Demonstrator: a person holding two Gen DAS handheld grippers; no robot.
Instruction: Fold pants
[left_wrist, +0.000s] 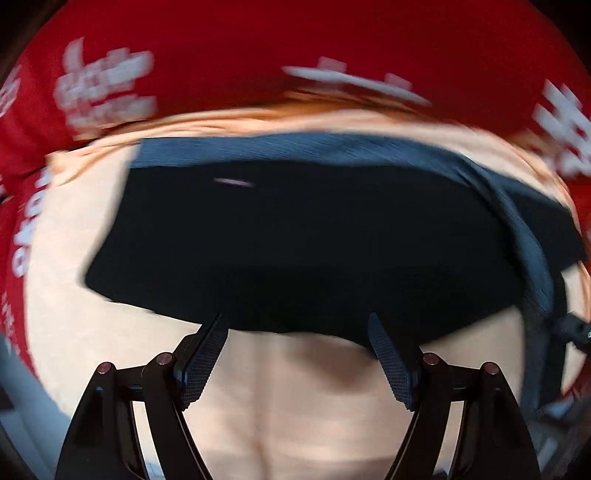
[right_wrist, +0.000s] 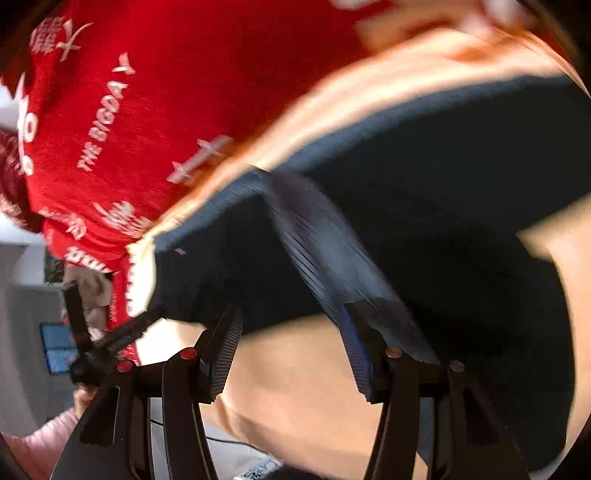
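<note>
The dark pants (left_wrist: 303, 243) lie folded on a peach cloth (left_wrist: 280, 406), which covers a red printed cloth (left_wrist: 229, 48); their ribbed waistband (left_wrist: 332, 147) runs along the far edge, close to where the peach cloth ends. The left gripper (left_wrist: 297, 360) hangs above the near edge of the pants, jaws spread, nothing between them, bare peach cloth below. The right gripper (right_wrist: 291, 354) stands open too; its right finger (right_wrist: 356, 354) overlaps the blurred waistband fold, contact unclear.
</note>
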